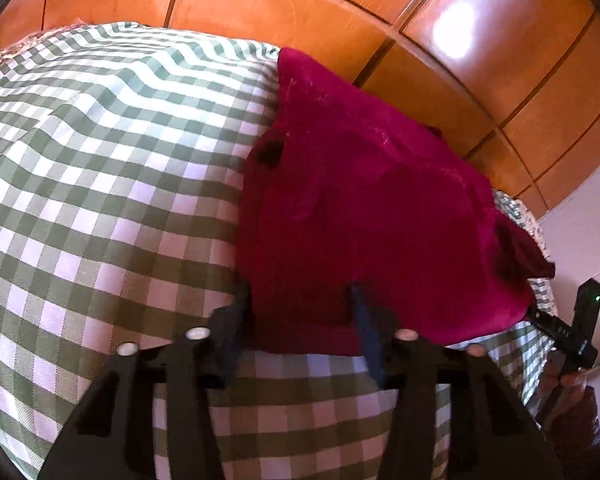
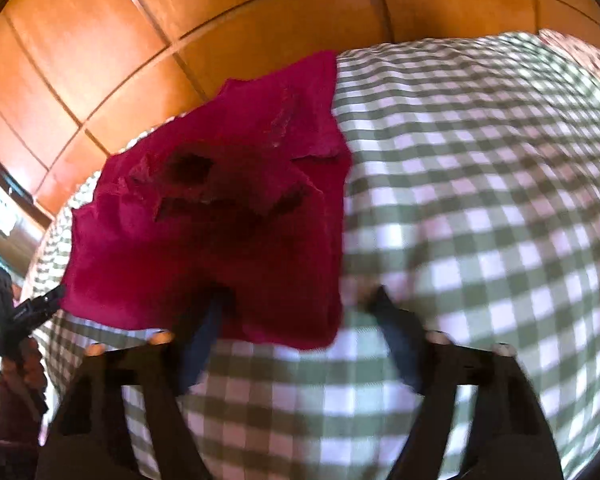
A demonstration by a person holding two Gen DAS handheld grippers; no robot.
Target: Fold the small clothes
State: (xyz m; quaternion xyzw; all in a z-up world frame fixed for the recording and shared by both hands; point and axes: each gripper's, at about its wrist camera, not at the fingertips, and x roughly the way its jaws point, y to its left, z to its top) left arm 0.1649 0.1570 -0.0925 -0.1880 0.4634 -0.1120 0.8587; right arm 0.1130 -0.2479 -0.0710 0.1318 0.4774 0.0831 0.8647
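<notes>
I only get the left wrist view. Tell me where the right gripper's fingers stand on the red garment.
Observer: The right gripper is open. One finger lies over the crimson fabric garment, the other over the green-and-white checked bedspread.
Operator: Report the corner there.
Observer: The garment's near corner sits between the fingers, not pinched.
Operator: Describe its middle.
Observer: Rumpled, with dark folds standing up.

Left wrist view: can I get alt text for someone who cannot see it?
A crimson garment lies on a green-and-white checked bedcover, its near edge between the parted fingers of the left tongs. Orange wooden panels rise behind, and the right tongs show at the far right edge.
</notes>
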